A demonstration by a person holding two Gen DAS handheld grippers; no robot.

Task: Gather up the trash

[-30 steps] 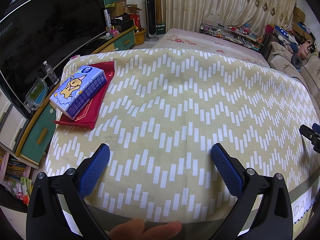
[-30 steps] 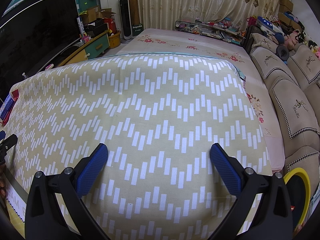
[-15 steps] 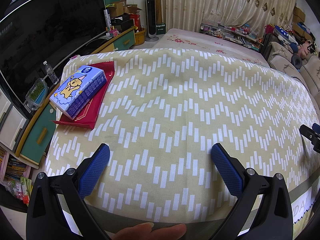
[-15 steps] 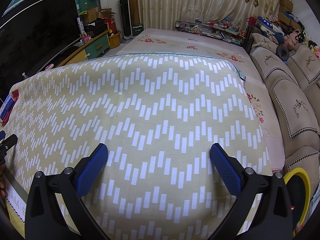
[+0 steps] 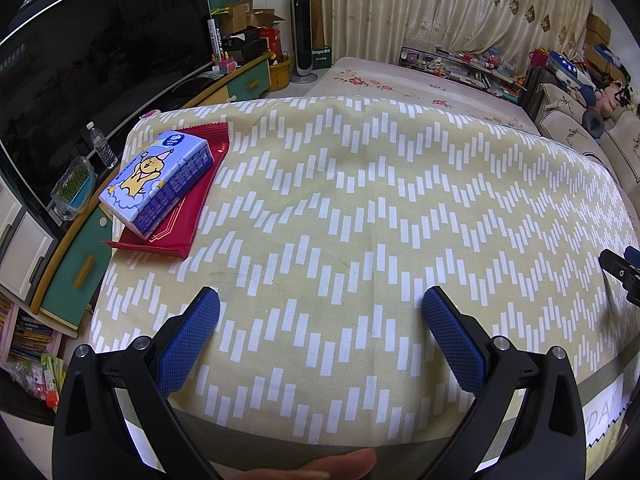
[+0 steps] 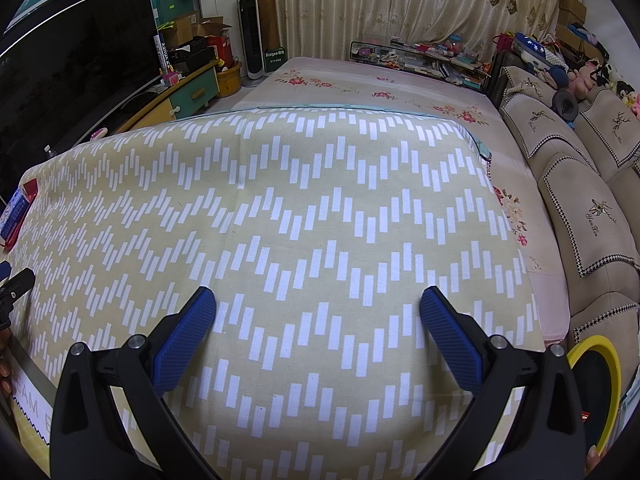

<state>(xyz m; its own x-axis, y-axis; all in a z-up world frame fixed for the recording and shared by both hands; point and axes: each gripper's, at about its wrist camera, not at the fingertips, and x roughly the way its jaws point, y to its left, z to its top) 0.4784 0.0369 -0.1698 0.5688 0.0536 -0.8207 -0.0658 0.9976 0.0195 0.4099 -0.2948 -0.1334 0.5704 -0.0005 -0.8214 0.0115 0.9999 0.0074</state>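
Reaching for the red wrapper (image 5: 188, 196) looks like the step in hand, since it is the only thing on the desk (image 5: 360, 220) that reads as trash. It lies flat at the desk's far-left corner, under the tissue pack (image 5: 158, 182), which rests on top of it and covers most of its middle.

The left gripper (image 5: 318, 312) hovers over the near edge of the desk, jaws spread wide and holding nothing. The right gripper (image 6: 318, 312) is likewise wide open and empty over the near-right part of the desk, well apart from the wrapper.

To do this well, I judge the left gripper should take it, being the nearer one. The wrapper's near corner sticks out past the tissue pack, toward the near edge of the desk, and that free corner is the place to pinch. A flat foil lying on cloth is hard to get under, so one finger should slide low along the tablecloth. The pack may ride along or tip off the desk's left edge; shifting it aside first would be safer. The yellow-rimmed bin (image 6: 600, 384) stands just off the desk's near-right corner, a likely drop point, though what is inside it cannot be made out.

Counted: one red wrapper, one tissue pack, one bin, two grippers. No other loose trash shows on the desk.
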